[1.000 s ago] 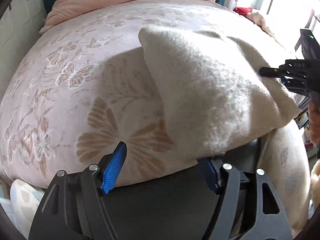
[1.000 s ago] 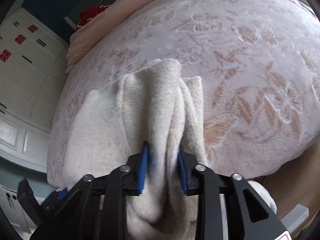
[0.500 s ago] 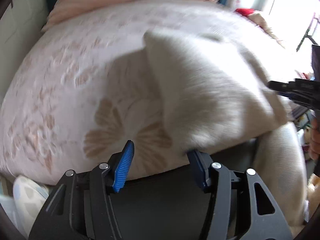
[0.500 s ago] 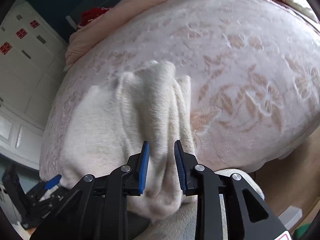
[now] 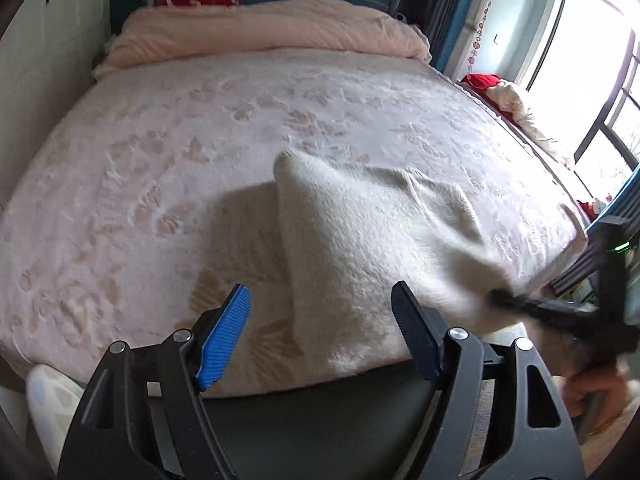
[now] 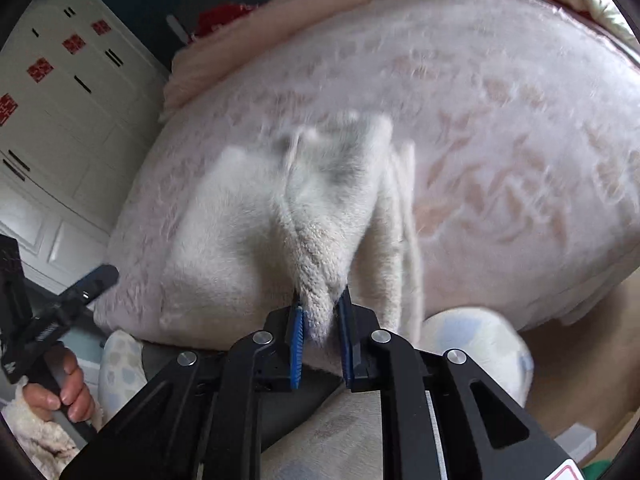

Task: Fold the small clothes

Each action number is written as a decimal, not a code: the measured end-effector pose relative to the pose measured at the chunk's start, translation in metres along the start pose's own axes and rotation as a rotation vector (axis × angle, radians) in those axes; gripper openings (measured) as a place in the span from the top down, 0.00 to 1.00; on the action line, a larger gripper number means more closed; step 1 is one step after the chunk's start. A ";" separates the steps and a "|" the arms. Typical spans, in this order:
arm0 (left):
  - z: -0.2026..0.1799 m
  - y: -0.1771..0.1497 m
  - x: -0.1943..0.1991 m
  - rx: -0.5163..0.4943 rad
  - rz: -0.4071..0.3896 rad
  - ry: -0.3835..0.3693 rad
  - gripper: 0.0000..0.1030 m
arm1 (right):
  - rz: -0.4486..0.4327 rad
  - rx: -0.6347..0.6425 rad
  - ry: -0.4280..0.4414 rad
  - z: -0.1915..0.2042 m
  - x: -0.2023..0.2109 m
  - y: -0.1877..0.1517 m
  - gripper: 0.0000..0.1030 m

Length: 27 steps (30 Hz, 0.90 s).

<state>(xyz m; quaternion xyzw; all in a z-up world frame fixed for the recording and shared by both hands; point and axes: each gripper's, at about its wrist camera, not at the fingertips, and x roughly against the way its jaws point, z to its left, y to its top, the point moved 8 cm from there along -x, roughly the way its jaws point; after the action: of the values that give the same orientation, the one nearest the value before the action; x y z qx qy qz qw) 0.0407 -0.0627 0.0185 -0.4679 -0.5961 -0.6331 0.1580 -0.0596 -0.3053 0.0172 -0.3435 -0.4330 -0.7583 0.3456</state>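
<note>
The right gripper (image 6: 320, 332) has its jaws clenched on a bunched fold of the cream garment (image 6: 256, 232), the fuzzy cloth pinched between the blue pads (image 6: 297, 344) and rising from them in a ridge. The left gripper (image 5: 324, 332) has its jaws released, spread wide with nothing between them, hovering over the near edge of the bed (image 5: 160, 152). The garment (image 5: 360, 232) lies on the bed's near part, just beyond the left jaws, one corner standing up in a peak and its right side drawn toward the right gripper (image 5: 520, 304), which is blurred in the left view. In the right view the left gripper (image 6: 92, 280) shows at the far left, held by a hand (image 6: 60, 392). A pink quilt (image 5: 260, 28) lies across the bed's far end.
</note>
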 end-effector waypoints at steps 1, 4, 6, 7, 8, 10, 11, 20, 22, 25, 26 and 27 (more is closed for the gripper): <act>0.001 -0.001 0.001 -0.018 -0.006 0.022 0.31 | 0.036 0.003 -0.022 -0.011 -0.011 -0.004 0.86; 0.008 -0.009 -0.015 -0.019 0.041 0.054 0.31 | 0.176 -0.021 -0.044 -0.039 -0.056 -0.032 0.84; 0.007 -0.012 -0.023 0.029 0.072 0.019 0.31 | 0.146 -0.020 -0.034 -0.031 -0.044 -0.025 0.80; 0.003 -0.011 -0.022 0.038 0.071 0.004 0.31 | 0.121 -0.011 -0.048 -0.025 -0.034 -0.020 0.77; -0.003 -0.008 -0.020 0.029 0.061 -0.008 0.31 | 0.071 -0.004 -0.070 -0.018 -0.021 -0.010 0.75; -0.016 -0.001 -0.016 -0.029 0.030 -0.002 0.31 | 0.001 0.018 -0.092 -0.003 -0.002 0.005 0.74; -0.020 0.000 -0.018 -0.053 0.031 0.006 0.31 | -0.044 0.044 -0.072 0.014 0.009 0.017 0.74; 0.003 -0.037 -0.056 -0.007 0.178 0.067 0.31 | 0.119 0.268 0.137 0.140 -0.077 0.030 0.83; 0.017 -0.035 -0.043 0.015 0.148 0.078 0.31 | 0.233 0.304 0.079 0.135 -0.126 0.006 0.84; 0.042 -0.033 -0.026 0.046 0.113 0.124 0.28 | 0.235 0.309 0.068 0.144 -0.133 0.005 0.86; 0.048 -0.032 -0.024 0.057 0.110 0.133 0.28 | 0.213 0.304 0.068 0.144 -0.121 0.012 0.86; 0.055 -0.031 -0.019 0.071 0.100 0.140 0.28 | 0.184 0.295 0.077 0.145 -0.111 0.017 0.86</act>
<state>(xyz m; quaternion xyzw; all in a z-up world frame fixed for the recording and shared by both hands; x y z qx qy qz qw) 0.0489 -0.0119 -0.0231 -0.4460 -0.5815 -0.6340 0.2470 0.0447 -0.1568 -0.0109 -0.2981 -0.4929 -0.6641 0.4766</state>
